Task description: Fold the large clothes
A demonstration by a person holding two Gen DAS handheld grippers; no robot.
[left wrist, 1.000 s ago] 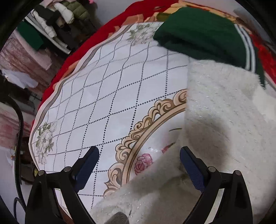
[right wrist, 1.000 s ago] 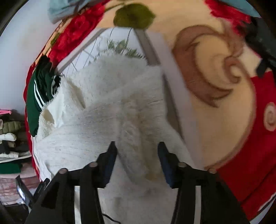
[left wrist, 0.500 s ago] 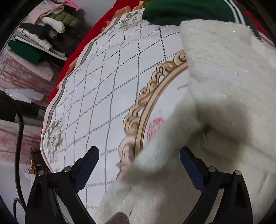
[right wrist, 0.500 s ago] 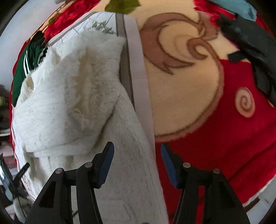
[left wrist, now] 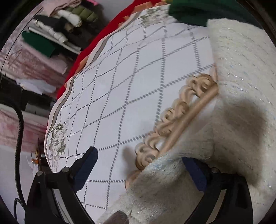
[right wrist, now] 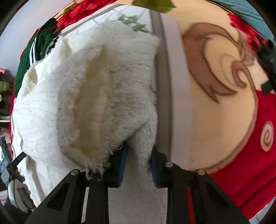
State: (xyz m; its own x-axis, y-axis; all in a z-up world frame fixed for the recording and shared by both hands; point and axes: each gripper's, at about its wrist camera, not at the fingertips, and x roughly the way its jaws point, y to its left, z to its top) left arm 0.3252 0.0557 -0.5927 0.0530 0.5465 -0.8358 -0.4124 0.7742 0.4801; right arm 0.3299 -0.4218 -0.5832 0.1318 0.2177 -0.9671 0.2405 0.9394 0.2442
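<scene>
A white fuzzy sweater (left wrist: 241,103) lies bunched on the diamond-patterned tablecloth (left wrist: 129,77). My left gripper (left wrist: 139,170) is open wide and low over the cloth. The sweater's near edge lies between its blue pads and covers the right finger (left wrist: 195,172). In the right wrist view the sweater (right wrist: 86,94) is heaped, with its fluffy inner side showing. My right gripper (right wrist: 138,158) points steeply down. Its jaws are closing, and the pads pinch a narrow fold of the sweater's right edge.
A dark green garment with white stripes (left wrist: 189,12) lies at the far end of the cloth (right wrist: 25,56). A red and cream blanket (right wrist: 224,112) spreads to the right. Folded clothes (left wrist: 60,31) are stacked beyond the table. A gloved hand (right wrist: 19,193) shows at the lower left.
The left gripper sank toward the cloth and the sweater edge came between its fingers. The right gripper's jaws went from open to closed on a fold of the sweater.
</scene>
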